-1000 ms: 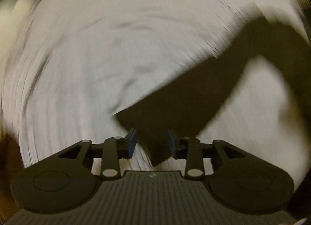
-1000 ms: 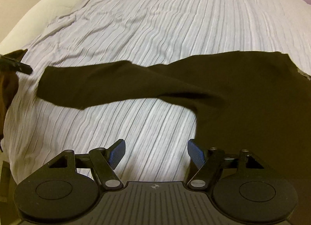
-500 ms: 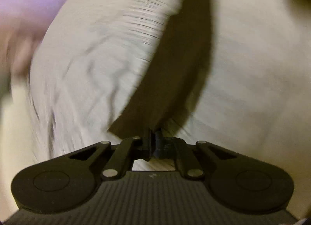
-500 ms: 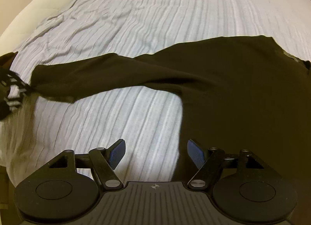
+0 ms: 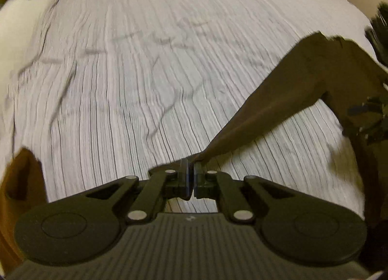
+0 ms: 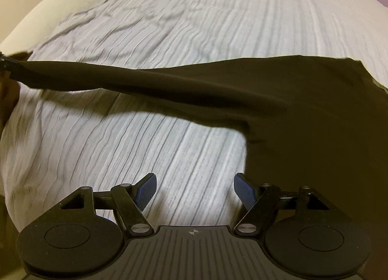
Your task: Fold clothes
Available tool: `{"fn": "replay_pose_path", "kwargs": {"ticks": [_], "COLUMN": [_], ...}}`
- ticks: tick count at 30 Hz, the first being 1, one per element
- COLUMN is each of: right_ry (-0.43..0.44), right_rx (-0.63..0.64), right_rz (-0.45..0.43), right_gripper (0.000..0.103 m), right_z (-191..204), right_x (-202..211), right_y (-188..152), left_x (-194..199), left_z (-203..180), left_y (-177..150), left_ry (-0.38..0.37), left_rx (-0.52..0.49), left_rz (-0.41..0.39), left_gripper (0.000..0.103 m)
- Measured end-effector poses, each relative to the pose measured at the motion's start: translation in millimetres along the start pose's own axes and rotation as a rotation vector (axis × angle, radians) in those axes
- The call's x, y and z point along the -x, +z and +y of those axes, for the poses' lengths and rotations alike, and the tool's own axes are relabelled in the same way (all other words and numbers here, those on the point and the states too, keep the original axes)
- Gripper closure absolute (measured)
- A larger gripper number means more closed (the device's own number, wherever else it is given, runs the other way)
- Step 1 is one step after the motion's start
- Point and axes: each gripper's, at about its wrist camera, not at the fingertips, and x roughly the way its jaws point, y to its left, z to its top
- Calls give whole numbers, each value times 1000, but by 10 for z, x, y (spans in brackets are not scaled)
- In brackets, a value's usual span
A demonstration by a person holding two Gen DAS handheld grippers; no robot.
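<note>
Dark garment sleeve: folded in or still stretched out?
Stretched out. The left gripper is shut on the sleeve end, pulling it taut away from the garment body over the striped bedspread.

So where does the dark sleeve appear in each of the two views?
Left wrist view: the sleeve runs from the shut left gripper up to the right.
Right wrist view: the sleeve stretches across the middle, from the left edge rightward.
Shared landmark: the striped bedcover.

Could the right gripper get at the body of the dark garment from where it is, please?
Probably yes: the right gripper is open, with only bare striped bedspread between it and the dark garment just to its right.
</note>
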Motion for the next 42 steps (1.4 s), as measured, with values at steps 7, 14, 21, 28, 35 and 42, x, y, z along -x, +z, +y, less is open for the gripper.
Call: {"fn": "replay_pose_path", "kwargs": {"ticks": [7, 14, 21, 28, 35, 42], "right_ry": [-50, -89, -75, -5, -43, -45], "right_rx": [354, 580, 604, 570, 466, 375], "right_rz": [-42, -69, 13, 88, 58, 32], "right_gripper": [30, 30, 103, 103, 103, 32], "right_z": [266, 564, 601, 613, 653, 619], "right_x": [-319, -762, -864, -729, -621, -488], "right_y": [143, 334, 279, -17, 3, 16], "left_x": [-84, -103, -221, -345, -555, -1011], "left_z": [267, 345, -93, -19, 52, -64], "left_y": [159, 226, -78, -351, -60, -57], "left_ry": [-62, -108, 13, 17, 131, 204], "left_rx": [128, 155, -171, -107, -143, -301], "left_rz": [31, 57, 131, 174, 75, 182], "left_gripper": [100, 100, 93, 79, 64, 97]}}
